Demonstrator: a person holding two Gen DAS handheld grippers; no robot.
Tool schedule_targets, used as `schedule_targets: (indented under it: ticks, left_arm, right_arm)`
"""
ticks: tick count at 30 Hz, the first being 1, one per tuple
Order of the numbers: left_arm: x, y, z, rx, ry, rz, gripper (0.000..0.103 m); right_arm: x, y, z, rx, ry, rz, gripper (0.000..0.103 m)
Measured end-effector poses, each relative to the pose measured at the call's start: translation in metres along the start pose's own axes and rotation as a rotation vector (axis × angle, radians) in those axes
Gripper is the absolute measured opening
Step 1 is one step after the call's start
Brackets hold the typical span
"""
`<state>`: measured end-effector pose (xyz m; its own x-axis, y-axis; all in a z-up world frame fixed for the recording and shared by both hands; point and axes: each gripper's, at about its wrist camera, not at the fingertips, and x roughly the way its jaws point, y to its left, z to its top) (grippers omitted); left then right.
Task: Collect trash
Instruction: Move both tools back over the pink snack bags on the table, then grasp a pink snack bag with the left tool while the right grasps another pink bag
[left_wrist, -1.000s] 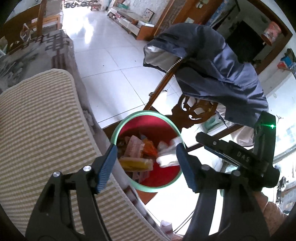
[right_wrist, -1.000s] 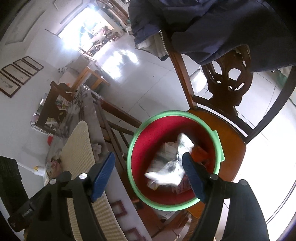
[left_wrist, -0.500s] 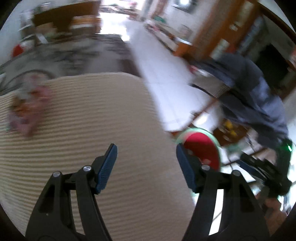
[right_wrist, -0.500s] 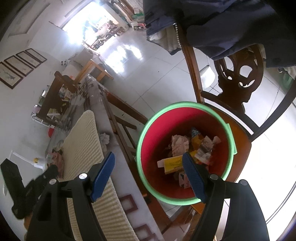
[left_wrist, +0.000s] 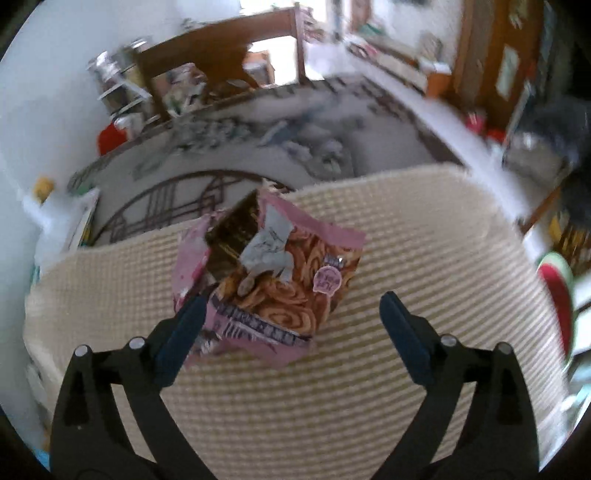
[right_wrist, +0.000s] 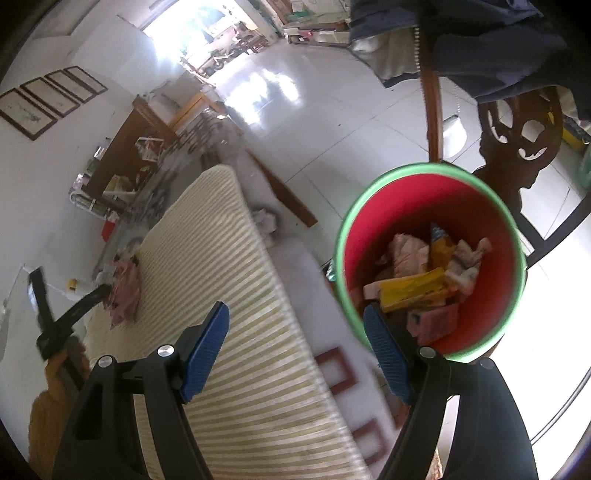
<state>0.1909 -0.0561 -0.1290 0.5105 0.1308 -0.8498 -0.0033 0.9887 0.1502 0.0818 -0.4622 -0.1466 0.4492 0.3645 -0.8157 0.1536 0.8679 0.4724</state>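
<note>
Red bin (right_wrist: 476, 199) already holds lots of trash. Pink snack bag (left_wrist: 269, 280) lies on striped mat (left_wrist: 369, 387). My left gripper (left_wrist: 290, 328) opening over bag, not touching. My right gripper (right_wrist: 295, 350) open, empty. Crumpled tissue (right_wrist: 264, 219) left too.

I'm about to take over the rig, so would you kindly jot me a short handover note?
Left gripper: jaws opening, nothing held, over the pink wrapper on the striped mat.
Right gripper: open, empty, beside the bin.
Done: several wrappers already lie in the bin.
Left: grab the pink wrapper and bin it; a crumpled tissue sits by the mat's far edge.
</note>
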Motion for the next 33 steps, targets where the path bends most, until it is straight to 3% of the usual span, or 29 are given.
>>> schedule_targets:
  ticks: [1,3,4,6,7,8,16,27,33]
  left_arm:
    - [0.007,-0.002,0.001,0.042,0.002,0.003,0.092]
    - [0.017,0.000,0.002,0.077,0.011,0.009,0.078]
    - [0.017,0.002,0.001,0.070,0.012,0.009,0.056]
    - [0.011,0.021,0.000,-0.015,0.005,-0.059,0.043]
    - [0.006,0.029,-0.002,-0.051,0.000,-0.098,0.018]
    - [0.002,0.032,-0.004,-0.068,0.000,-0.113,0.008]
    - [-0.065,0.086,-0.064,-0.195,-0.084,-0.226,0.005]
    - [-0.108,0.128,-0.151,-0.313,-0.065,-0.284,0.003]
    - [-0.118,0.130,-0.176,-0.302,-0.052,-0.306,0.003]
  right_arm:
    - [0.000,0.006,-0.004,-0.006,-0.002,-0.002,0.073]
    - [0.000,0.017,-0.014,-0.011,-0.007,-0.005,0.073]
    - [0.000,0.022,-0.018,-0.011,-0.009,-0.005,0.073]
    - [0.001,0.032,-0.027,-0.012,-0.014,-0.009,0.073]
    - [0.002,0.037,-0.031,-0.010,-0.015,-0.010,0.073]
    - [0.004,0.042,-0.035,-0.006,-0.015,-0.009,0.073]
    - [0.041,0.113,-0.050,-0.085,0.033,0.044,0.073]
    - [0.138,0.285,-0.043,-0.324,0.173,0.177,0.075]
    - [0.189,0.327,-0.044,-0.308,0.260,0.187,0.076]
